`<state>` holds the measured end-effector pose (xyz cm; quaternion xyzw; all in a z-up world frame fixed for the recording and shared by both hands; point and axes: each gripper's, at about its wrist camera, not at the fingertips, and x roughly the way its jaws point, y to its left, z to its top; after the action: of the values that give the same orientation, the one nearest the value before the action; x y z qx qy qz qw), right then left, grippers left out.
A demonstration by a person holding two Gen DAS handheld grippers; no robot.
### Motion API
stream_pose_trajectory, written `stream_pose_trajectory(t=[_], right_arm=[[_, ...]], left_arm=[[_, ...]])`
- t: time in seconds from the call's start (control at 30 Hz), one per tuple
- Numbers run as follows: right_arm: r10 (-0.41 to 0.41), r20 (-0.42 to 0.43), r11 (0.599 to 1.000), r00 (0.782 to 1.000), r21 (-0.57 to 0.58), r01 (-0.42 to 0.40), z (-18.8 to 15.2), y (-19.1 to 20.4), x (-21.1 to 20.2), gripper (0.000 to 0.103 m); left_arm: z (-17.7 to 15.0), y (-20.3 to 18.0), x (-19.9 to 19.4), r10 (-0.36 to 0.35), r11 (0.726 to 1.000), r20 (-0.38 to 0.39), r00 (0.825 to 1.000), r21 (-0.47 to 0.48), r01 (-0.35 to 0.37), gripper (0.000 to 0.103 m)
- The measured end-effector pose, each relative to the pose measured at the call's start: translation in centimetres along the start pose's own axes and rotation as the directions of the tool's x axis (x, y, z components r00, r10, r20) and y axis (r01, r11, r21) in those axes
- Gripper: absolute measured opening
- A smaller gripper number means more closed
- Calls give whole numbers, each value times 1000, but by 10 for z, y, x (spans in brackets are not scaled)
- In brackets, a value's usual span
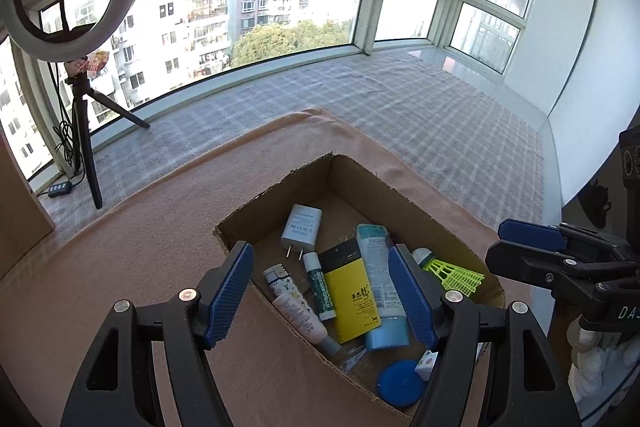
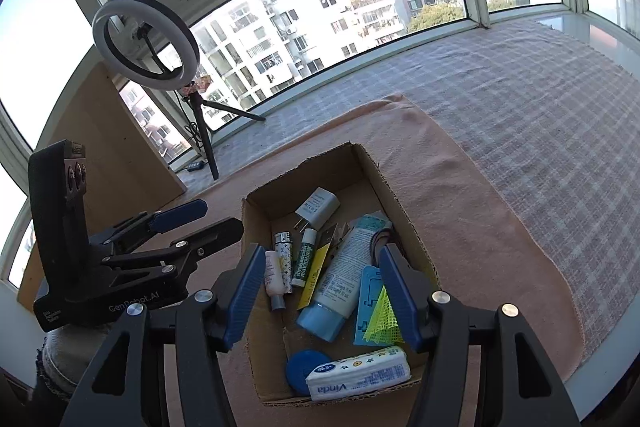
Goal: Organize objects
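- Hovering both grippers over the cardboard box [image 2: 404, 223] on the peach cloth [image 2: 472, 187]; nothing sits between either pair of jaws
- My left gripper [image 1: 320, 291]: jaws spread, pads apart, empty, above the box's near-left rim
- My right gripper [image 2: 320, 291]: jaws spread too, empty, above the box's middle
- Box contents, far end: white charger [image 1: 301, 227] lying flat
- Middle row, side by side: lighter [image 1: 280, 281], small pink bottle [image 1: 304, 319], green lip balm [image 1: 318, 287], yellow box [image 1: 352, 295], blue tube [image 1: 380, 283]
- Right wall: neon-yellow shuttlecock [image 1: 456, 273], tilted against the side
- Near end: round blue case [image 2: 306, 371], touching a tissue pack [image 2: 360, 375] marked Vinda
- Ring light [image 2: 146, 43] on its tripod stands by the window, well apart from the box
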<state>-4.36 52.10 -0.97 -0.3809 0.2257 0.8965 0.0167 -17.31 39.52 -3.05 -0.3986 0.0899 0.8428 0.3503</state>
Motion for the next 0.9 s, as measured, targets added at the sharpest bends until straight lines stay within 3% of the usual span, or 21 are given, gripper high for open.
stream_pose_trajectory(t=[0.37,0.7,0.9], right_arm=[[17,-16,1000,1000,-11,-17,-9,24,-1,63],[69,-36,995,997,-74,-71,-27,73,-4,78],[83,-58,987,995,-136,-90,-40,114,0,81]], left_arm=[[-26,26,-44,36,999,9,999,-36,-35,73],[-65,59,-105,105,991,30,994,-82,-102,87],[-94,92,-145,168,977,37,985,-141,-162,92]])
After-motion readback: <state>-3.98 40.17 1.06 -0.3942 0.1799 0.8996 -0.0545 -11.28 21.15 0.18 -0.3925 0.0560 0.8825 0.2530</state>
